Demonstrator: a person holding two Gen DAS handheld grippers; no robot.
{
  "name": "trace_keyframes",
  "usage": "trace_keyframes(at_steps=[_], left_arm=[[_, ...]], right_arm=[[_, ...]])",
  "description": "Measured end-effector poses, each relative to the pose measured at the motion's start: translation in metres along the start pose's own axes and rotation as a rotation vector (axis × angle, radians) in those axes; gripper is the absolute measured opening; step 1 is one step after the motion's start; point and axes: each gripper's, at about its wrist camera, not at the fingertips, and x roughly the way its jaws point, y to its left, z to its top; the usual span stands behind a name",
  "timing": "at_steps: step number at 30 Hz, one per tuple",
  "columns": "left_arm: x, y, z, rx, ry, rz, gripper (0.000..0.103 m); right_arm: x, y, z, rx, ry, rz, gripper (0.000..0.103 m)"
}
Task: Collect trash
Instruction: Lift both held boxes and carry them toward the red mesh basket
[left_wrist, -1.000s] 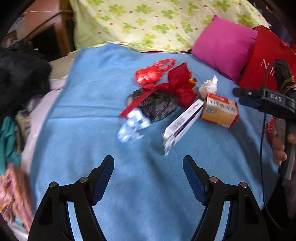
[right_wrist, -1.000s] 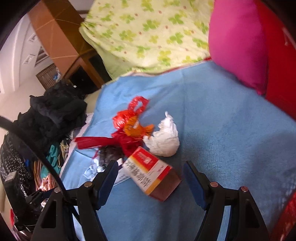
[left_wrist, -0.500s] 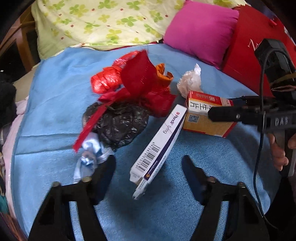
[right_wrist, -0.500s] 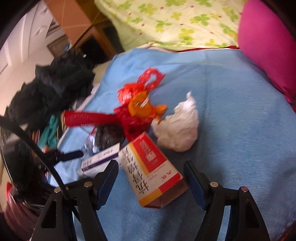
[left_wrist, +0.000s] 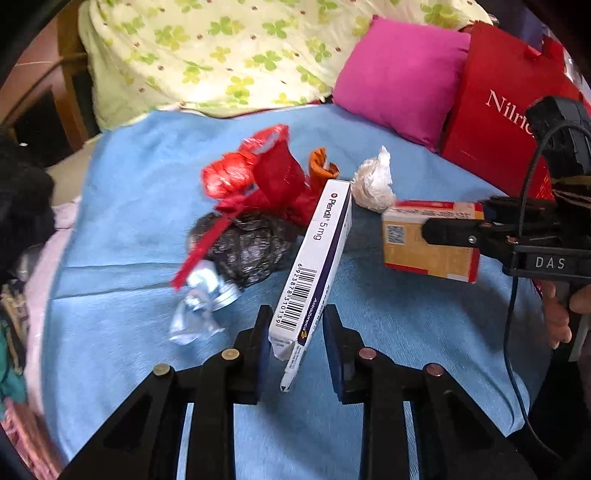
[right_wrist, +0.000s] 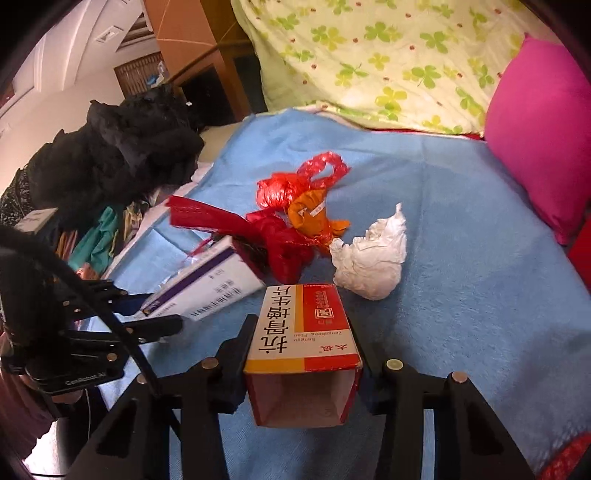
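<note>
The left gripper (left_wrist: 297, 332) had its jaws closed in on the near end of a long white-and-purple cardboard medicine box (left_wrist: 316, 258), which stood on its narrow edge between the pads; whether both pads touched the box could not be told. The box slanted away over the blue fleece blanket (left_wrist: 129, 177). The right gripper (right_wrist: 304, 341) pinched a red, white and yellow cardboard carton (right_wrist: 304, 325) across its sides, the carton's open end facing the camera.

Beyond the white-and-purple box lay the remaining litter: a crumpled red plastic bag (left_wrist: 258, 184) just behind it, a black crinkled plastic wad (left_wrist: 243, 247) to its left with a silvery foil wrapper (left_wrist: 199, 310) nearer still, an orange knotted scrap (left_wrist: 321, 166) and a balled white tissue (left_wrist: 373, 184) to its right. A magenta cushion (left_wrist: 402, 77) and a red paper bag (left_wrist: 498, 110) stood farther right.
</note>
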Motion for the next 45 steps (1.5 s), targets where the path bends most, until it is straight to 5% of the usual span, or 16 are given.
trace_keyframes(at_steps=[9,22,31,45], left_arm=[[-0.054,-0.003,-0.020,-0.020,-0.024,0.096,0.029],[-0.156,-0.043,0.005,0.019,-0.207,0.296,0.029],[-0.188,-0.085,0.018,0.101,-0.295,0.312,0.029],[-0.207,-0.131,0.033,0.183,-0.353,0.308,0.030]], right_arm=[[-0.033,0.020,-0.027,0.033,-0.019,0.008,0.049],[-0.166,0.066,-0.049,0.046,-0.274,-0.034,0.049],[-0.246,0.091,-0.048,0.010,-0.424,-0.069,0.049],[-0.308,0.088,-0.061,0.013,-0.538,-0.121,0.049]])
